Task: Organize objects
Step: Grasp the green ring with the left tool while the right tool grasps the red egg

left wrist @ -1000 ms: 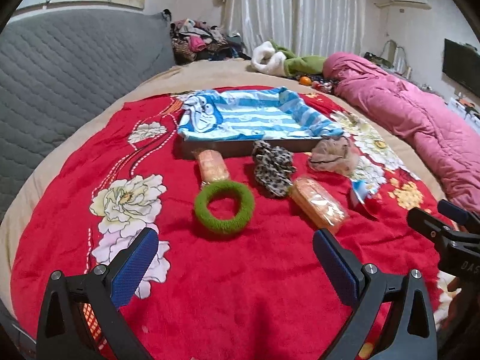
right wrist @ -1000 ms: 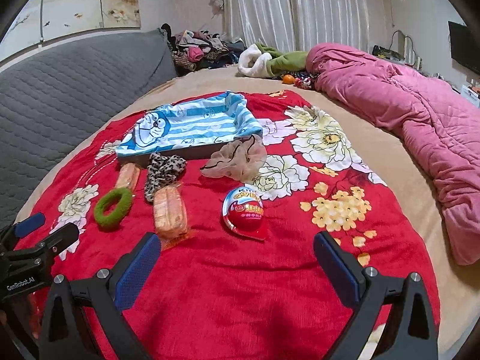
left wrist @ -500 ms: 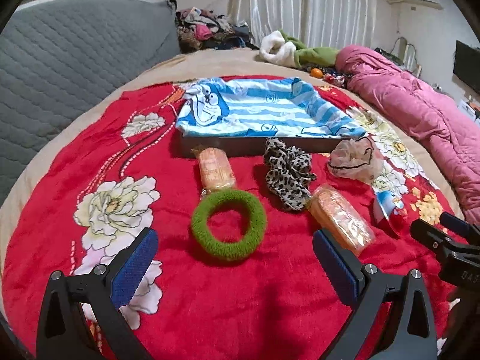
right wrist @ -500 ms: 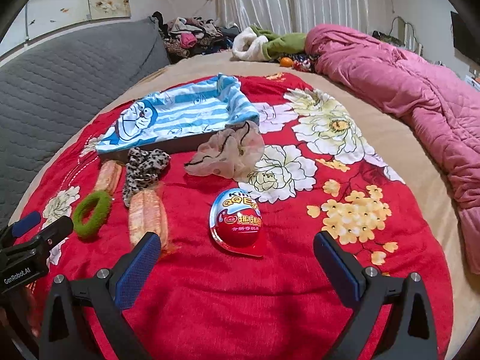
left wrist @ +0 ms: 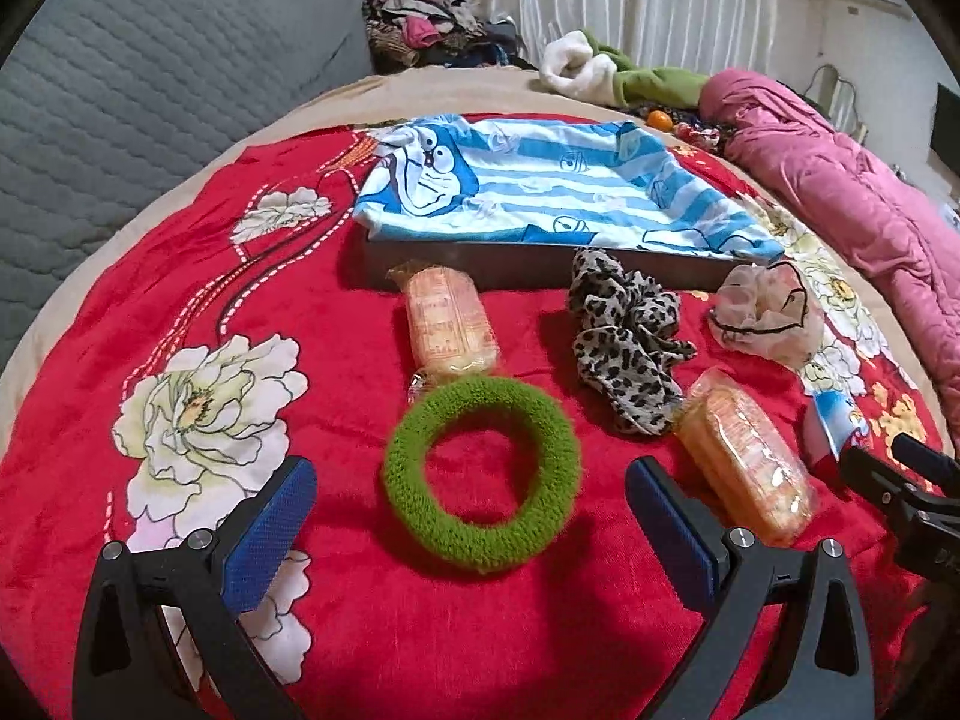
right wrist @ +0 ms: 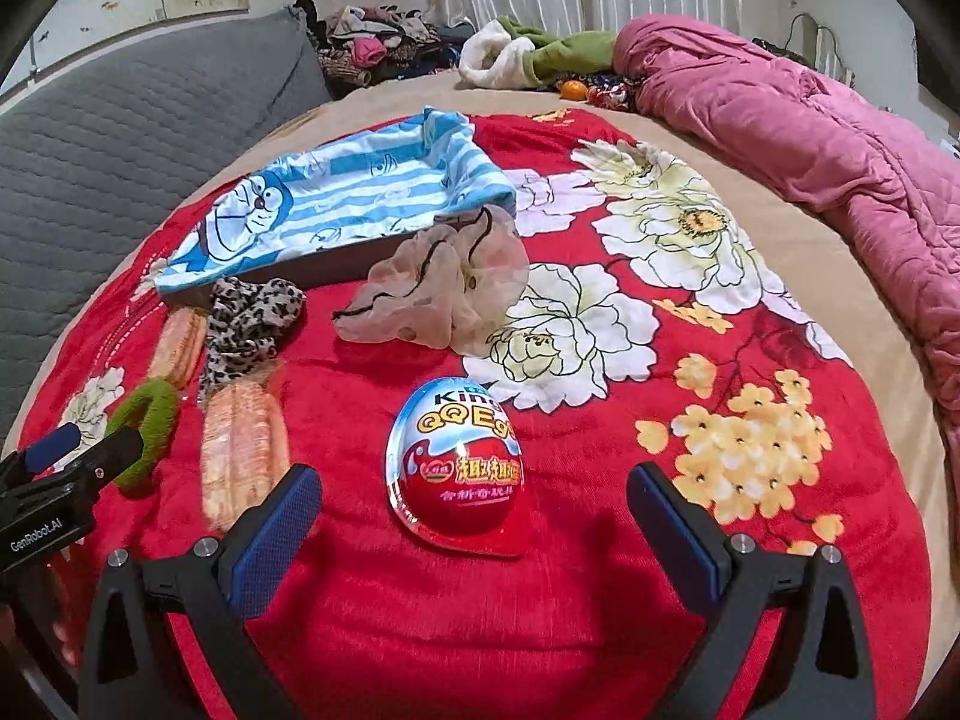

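My left gripper (left wrist: pixel 471 531) is open, its blue pads flanking the near half of a fuzzy green ring (left wrist: pixel 482 474) on the red blanket. Behind the ring lie an orange snack pack (left wrist: pixel 447 321), a leopard scrunchie (left wrist: pixel 627 339) and a second snack pack (left wrist: pixel 744 465). In the right wrist view my right gripper (right wrist: pixel 474 531) is open, just short of a red and blue Kinder egg (right wrist: pixel 459 459). A beige sheer scrunchie (right wrist: pixel 441 291) lies beyond the egg. A dark tray (left wrist: pixel 540 264) lined with a blue striped cartoon cloth (left wrist: pixel 534 189) sits behind everything.
A grey quilted headboard (left wrist: pixel 138 90) runs along the left. A pink quilt (right wrist: pixel 798 120) is heaped on the right. Clothes (right wrist: pixel 378 45) and a green and white garment (right wrist: pixel 528 54) are piled at the far end near the curtains. The red floral blanket (right wrist: pixel 708 324) spreads out to the right of the egg.
Both grippers have moved forward and lower. The green ring now lies between the left pads, and the Kinder egg is much closer to the right gripper. Both stay open.
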A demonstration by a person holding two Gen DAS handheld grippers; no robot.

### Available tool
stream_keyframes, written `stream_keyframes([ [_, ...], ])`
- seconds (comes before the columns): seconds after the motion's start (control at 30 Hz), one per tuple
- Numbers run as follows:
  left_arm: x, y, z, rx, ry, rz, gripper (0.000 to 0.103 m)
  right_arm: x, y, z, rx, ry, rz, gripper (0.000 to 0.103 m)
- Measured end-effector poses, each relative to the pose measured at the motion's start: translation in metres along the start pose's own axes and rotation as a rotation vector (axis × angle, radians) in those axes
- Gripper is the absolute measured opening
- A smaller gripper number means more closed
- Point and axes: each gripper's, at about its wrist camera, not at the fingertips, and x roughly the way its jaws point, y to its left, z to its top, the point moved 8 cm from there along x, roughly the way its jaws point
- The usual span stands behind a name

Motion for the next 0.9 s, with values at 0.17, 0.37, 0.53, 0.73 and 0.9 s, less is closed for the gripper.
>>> stream_keyframes([
  [0.17,0.015,-0.002,0.0,0.018,0.02,0.002,0.103,0.014,-0.002,0.002,0.003,0.02,-0.008,0.103],
  [0.37,0.028,-0.003,0.0,0.036,0.034,0.004,0.103,0.027,-0.004,0.002,0.014,0.048,0.004,0.102],
  [0.53,0.037,0.0,-0.002,0.028,0.055,-0.01,0.096,0.035,-0.004,0.001,0.028,0.066,0.011,0.102],
  [0.73,0.04,-0.001,-0.002,0.027,0.06,-0.031,0.092,0.039,-0.008,0.003,0.038,0.071,0.005,0.093],
  [0.9,0.036,-0.005,-0.003,0.036,0.061,-0.069,0.068,0.038,-0.004,0.003,0.007,0.073,-0.005,0.071],
])
